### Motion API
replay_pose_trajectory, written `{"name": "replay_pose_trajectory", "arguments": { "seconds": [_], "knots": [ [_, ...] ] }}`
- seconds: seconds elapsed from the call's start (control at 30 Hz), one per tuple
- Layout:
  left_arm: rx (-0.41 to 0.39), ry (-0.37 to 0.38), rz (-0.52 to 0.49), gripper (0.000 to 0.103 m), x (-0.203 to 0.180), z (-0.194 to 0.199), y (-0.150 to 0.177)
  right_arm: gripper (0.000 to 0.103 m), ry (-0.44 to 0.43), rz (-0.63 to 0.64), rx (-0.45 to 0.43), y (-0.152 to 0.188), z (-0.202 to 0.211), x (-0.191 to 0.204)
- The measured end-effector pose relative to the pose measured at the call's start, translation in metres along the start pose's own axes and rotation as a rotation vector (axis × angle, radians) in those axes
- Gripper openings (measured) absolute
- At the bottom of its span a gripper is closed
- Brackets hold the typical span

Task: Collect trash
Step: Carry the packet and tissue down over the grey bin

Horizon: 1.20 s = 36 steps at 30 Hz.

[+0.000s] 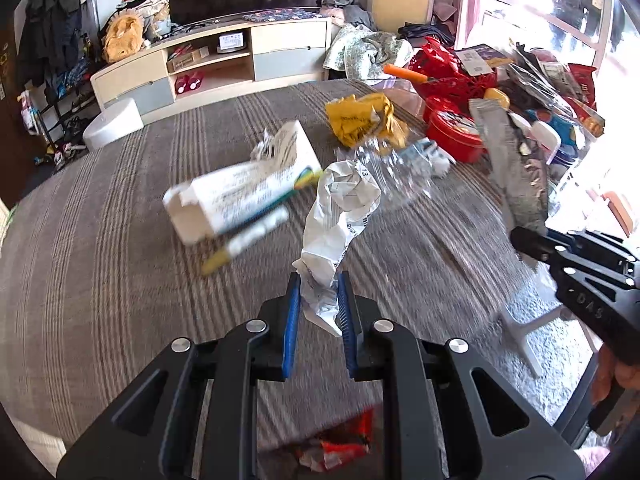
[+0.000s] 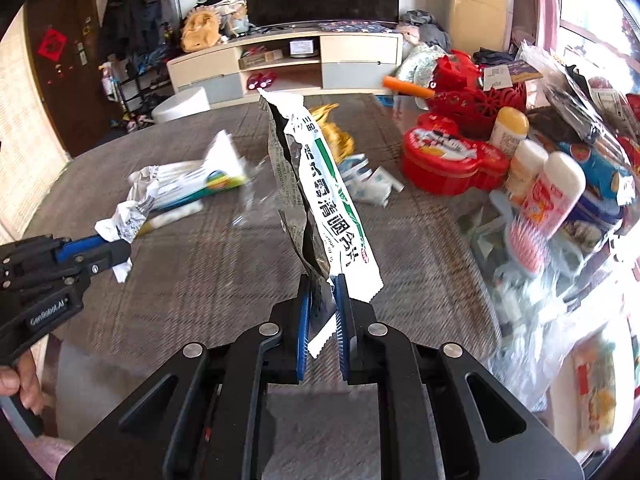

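Left gripper [image 1: 319,292]: blue fingers clamped on crumpled white paper [image 1: 340,216], paper lifted above desk [image 1: 100,240]. Right gripper [image 2: 323,294]: fingers pinched together on long foil wrapper [image 2: 320,184], white with green stripe, standing upright between them. Grey striped cloth covers desk. More trash lies mid-desk: white box [image 1: 240,196], yellow crumpled wrapper [image 1: 362,118], clear plastic [image 1: 400,164]. Red-orange wrapper [image 1: 340,444] near edge, blurred. Red tin [image 2: 448,160] and bottles [image 2: 556,192] among clutter on right side. TV stand [image 1: 216,60] far behind.

Crumpled paper [image 1: 340,216], torn wrapper [image 2: 324,188], both upright
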<state>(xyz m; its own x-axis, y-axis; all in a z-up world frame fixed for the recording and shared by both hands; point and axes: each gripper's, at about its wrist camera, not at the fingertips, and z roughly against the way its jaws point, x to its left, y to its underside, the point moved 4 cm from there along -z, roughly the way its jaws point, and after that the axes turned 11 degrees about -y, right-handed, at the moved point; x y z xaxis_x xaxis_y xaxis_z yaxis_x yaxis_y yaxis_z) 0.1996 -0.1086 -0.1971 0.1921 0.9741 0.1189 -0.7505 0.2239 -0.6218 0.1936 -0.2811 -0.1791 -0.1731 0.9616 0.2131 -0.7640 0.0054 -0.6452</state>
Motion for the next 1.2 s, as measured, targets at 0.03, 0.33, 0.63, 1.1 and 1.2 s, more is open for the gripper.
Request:
{"name": "replay_pose_trajectory", "arguments": {
  "seconds": [0.03,0.33,0.63,1.1,1.2],
  "knots": [
    [0.001,0.002,0.007,0.017,0.001,0.006,0.010,0.013,-0.005,-0.001,0.000,0.007,0.003,0.006],
    [0.028,0.014,0.090,0.018,0.025,0.041,0.097,0.013,-0.069,0.002,-0.003,0.062,0.024,0.047],
    [0.088,0.048,0.136,0.017,0.028,0.051,0.186,0.013,-0.145,-0.003,0.056,0.131,0.019,0.088],
    [0.254,0.070,0.143,0.017,0.017,-0.003,0.292,0.013,-0.194,-0.071,0.285,0.233,-0.046,0.108],
    [0.265,0.059,0.118,0.018,0.011,-0.017,0.297,0.013,-0.204,-0.116,0.330,0.246,-0.063,0.104]
  ]
}}
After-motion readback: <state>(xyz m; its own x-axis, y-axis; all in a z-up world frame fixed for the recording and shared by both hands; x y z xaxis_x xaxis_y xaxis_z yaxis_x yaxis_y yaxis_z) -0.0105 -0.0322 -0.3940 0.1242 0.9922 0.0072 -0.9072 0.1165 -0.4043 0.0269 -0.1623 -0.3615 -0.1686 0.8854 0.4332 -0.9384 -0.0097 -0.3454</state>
